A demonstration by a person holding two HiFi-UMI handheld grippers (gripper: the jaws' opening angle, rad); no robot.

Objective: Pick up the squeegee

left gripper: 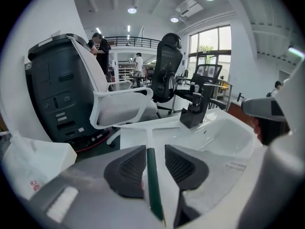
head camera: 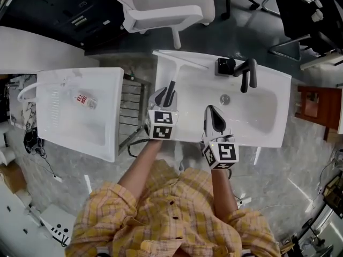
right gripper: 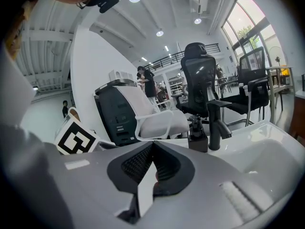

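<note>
We see both arms reaching forward from rolled yellow plaid sleeves (head camera: 107, 208), forearms bare. Left forearm (head camera: 140, 167) angles in toward the middle, and the left gripper (head camera: 165, 94) points forward and down, with its marker cube (head camera: 162, 125) facing the head camera. In the left gripper view the left gripper (left gripper: 155, 151) has its jaws apart. The dark green squeegee handle (left gripper: 153, 182) runs between them with gaps on both sides, so the pads aren't pressing. Right forearm (head camera: 222, 189) runs straight ahead, and the right gripper (head camera: 211, 111) sits just beside the left, pitched less steeply. In its own view the right gripper (right gripper: 153, 147) has its jaw tips together with nothing between them.
</note>
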